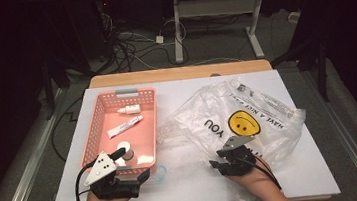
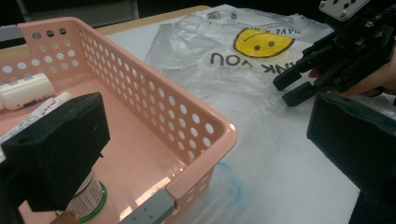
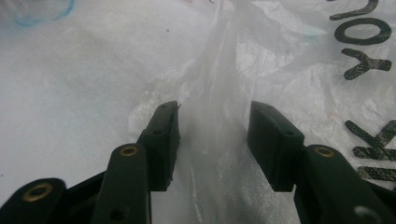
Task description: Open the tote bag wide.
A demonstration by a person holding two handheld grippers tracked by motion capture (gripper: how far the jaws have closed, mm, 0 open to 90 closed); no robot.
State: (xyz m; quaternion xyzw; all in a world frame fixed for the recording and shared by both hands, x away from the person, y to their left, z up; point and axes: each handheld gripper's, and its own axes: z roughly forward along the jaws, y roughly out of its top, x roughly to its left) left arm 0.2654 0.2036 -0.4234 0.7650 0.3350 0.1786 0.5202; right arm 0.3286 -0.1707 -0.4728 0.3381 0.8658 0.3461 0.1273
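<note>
From the high view I see the bag (image 1: pixel 234 120), clear plastic with a yellow smiley, lying crumpled on the right half of the counter (image 1: pixel 126 196). My right hand-held gripper (image 1: pixel 218 164) sits on the bag's near edge, pointing left; its jaws are too small here for me to judge. The left hand-held gripper (image 1: pixel 141 175) rests at the near end of the pink basket (image 1: pixel 100 114), and its grey plate hides part of a jar (image 1: pixel 124 149). A tube (image 1: pixel 125 127) and a small bottle (image 1: pixel 128 109) lie in the basket. Both forearms are cut off at the bottom edge.

In the left gripper view, the jaws stand wide apart with the basket's (image 2: pixel 205 126) corner between them, touching nothing I can make out. One pad covers the top of the jar (image 2: pixel 88 198). The right gripper (image 2: pixel 292 88) hovers low over the bag (image 2: pixel 224 70).

In the right gripper view, the jaws are half apart, astride a raised fold of the bag (image 3: pixel 215 116); I see a gap on both sides. The film is blurred near the pads.
</note>
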